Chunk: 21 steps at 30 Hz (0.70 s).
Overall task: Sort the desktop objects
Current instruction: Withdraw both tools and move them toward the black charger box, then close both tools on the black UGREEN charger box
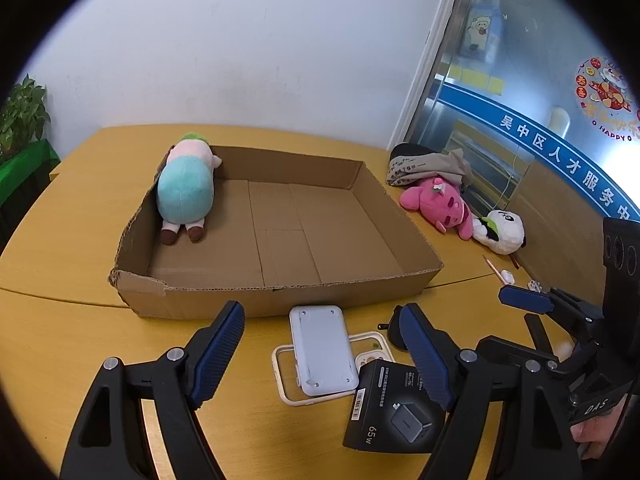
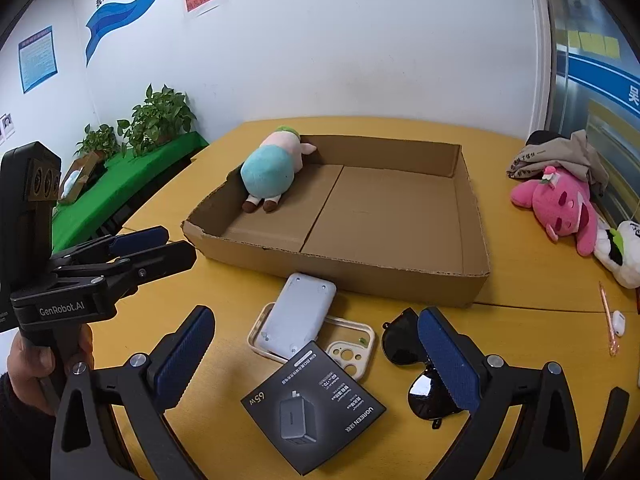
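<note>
Centrally in both views, both grippers hang with jaws spread wide, grasping nothing: the left gripper over a pale lavender rectangular device, the right gripper above a black charger box. Upper left, a teal-and-pink plush toy lies inside the shallow brown cardboard tray.

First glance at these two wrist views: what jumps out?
The big shallow cardboard box mid-table, holding only a teal-and-pink plush in its far left corner. To its right, outside the box, a bright pink plush lies next to a white panda toy. In front of the box, a black charger box, sunglasses and a grey device on a phone case, with both tools open above them.
</note>
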Each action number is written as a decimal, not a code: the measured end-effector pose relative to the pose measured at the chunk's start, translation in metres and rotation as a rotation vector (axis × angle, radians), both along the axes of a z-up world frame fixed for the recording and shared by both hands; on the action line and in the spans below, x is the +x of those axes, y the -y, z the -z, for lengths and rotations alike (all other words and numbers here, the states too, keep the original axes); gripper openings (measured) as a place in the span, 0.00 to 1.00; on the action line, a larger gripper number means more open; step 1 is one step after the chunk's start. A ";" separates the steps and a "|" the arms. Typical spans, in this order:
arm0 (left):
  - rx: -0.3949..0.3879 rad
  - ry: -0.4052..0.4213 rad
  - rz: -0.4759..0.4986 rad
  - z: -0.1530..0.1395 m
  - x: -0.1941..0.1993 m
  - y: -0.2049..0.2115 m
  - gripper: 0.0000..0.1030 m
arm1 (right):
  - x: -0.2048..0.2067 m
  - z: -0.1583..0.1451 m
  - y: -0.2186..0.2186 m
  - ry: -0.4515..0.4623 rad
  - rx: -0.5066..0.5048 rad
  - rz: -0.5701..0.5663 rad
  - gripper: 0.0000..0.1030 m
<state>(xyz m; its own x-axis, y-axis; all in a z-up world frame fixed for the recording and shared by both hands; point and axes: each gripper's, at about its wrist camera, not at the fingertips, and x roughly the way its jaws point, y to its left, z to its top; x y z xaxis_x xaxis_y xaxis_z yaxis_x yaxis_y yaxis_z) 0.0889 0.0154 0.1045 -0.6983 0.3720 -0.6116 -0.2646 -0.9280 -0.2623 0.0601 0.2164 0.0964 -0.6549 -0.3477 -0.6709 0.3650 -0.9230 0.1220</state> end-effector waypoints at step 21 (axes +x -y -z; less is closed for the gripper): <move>0.023 0.136 0.093 0.053 -0.019 -0.005 0.77 | -0.023 0.068 -0.005 0.148 -0.014 -0.073 1.00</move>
